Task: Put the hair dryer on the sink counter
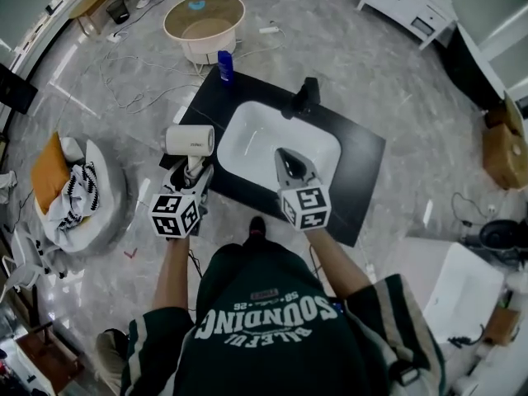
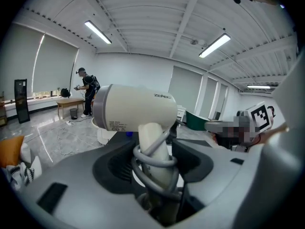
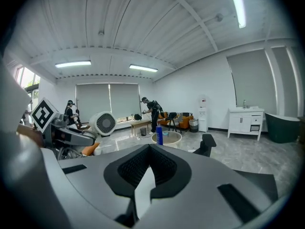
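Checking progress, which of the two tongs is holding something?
The left tongs, clamped on the handle of the hair dryer; the right tongs are shut and empty.

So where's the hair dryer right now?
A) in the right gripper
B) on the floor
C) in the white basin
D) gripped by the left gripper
D: the left gripper is clamped on the hair dryer by its handle; the right gripper holds nothing.

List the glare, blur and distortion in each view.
Head view: fisheye bending at the edges, glare streaking the glossy floor. Left gripper view: dark round vignette, hair dryer sharp, a mosaic patch at right. Right gripper view: same vignette, ceiling strip light blown out.
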{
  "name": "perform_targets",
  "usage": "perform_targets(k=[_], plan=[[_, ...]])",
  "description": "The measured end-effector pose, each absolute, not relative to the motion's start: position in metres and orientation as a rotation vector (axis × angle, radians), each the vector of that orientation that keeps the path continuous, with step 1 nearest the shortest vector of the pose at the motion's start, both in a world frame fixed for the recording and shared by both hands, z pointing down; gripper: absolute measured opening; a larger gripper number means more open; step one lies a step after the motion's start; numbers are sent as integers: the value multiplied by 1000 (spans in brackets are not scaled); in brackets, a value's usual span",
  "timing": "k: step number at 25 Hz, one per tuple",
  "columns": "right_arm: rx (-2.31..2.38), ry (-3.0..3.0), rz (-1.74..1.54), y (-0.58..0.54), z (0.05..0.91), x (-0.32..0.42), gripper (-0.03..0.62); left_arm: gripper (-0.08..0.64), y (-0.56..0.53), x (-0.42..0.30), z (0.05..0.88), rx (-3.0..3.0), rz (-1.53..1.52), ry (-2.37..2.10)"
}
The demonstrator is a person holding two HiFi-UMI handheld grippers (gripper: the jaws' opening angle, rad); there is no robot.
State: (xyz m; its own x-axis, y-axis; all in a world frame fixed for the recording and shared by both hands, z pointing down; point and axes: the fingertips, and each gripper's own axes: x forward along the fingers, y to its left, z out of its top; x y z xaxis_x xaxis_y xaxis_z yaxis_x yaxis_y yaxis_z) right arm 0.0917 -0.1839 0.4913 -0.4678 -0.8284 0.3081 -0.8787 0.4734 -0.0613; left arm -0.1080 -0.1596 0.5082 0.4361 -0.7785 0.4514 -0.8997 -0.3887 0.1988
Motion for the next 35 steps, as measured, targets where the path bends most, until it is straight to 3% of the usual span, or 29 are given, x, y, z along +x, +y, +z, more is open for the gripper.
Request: perform_targets(k=[35], plan=[[1525,-2441,332,-277,494,67,0,238,-280,-125,515,2351,432,-1337]])
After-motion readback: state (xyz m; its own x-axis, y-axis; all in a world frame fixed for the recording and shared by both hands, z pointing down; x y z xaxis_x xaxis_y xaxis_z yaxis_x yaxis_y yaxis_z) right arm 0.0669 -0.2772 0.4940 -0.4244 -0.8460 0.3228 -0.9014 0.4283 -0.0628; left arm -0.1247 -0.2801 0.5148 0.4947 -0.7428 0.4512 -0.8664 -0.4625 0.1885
